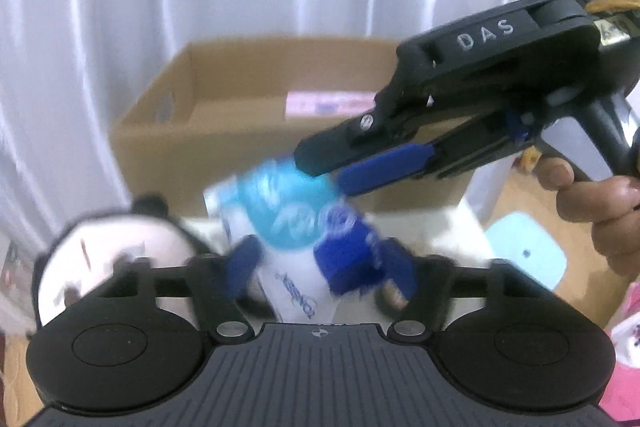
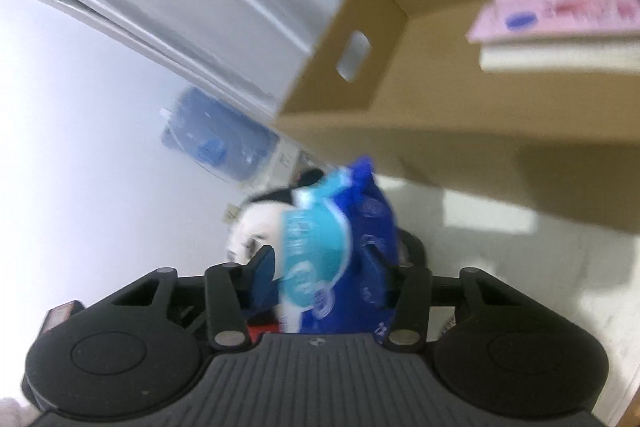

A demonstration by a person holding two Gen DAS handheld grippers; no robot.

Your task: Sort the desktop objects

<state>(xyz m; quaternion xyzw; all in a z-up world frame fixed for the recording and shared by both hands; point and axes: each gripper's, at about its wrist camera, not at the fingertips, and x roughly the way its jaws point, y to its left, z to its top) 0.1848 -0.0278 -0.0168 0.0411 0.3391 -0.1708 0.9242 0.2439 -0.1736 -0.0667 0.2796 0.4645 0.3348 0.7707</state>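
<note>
left gripper (image 1: pixel 320 267) clamped shut on the near end of a blue tissue pack (image 1: pixel 296 223); long axis pointing far-right. right gripper (image 1: pixel 332 175) pinching its far end. cardboard box (image 1: pixel 160 143) open just beyond, plush panda (image 1: pixel 116 247) left.

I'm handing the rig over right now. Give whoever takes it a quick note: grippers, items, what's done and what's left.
Left gripper: shut on the blue tissue pack.
Right gripper: gripping the same pack at its other end.
Cardboard box: open, just behind the pack.
Done: pink packet already in the box.
Left: put the pack in the box; the panda plush is still out on the table.
</note>
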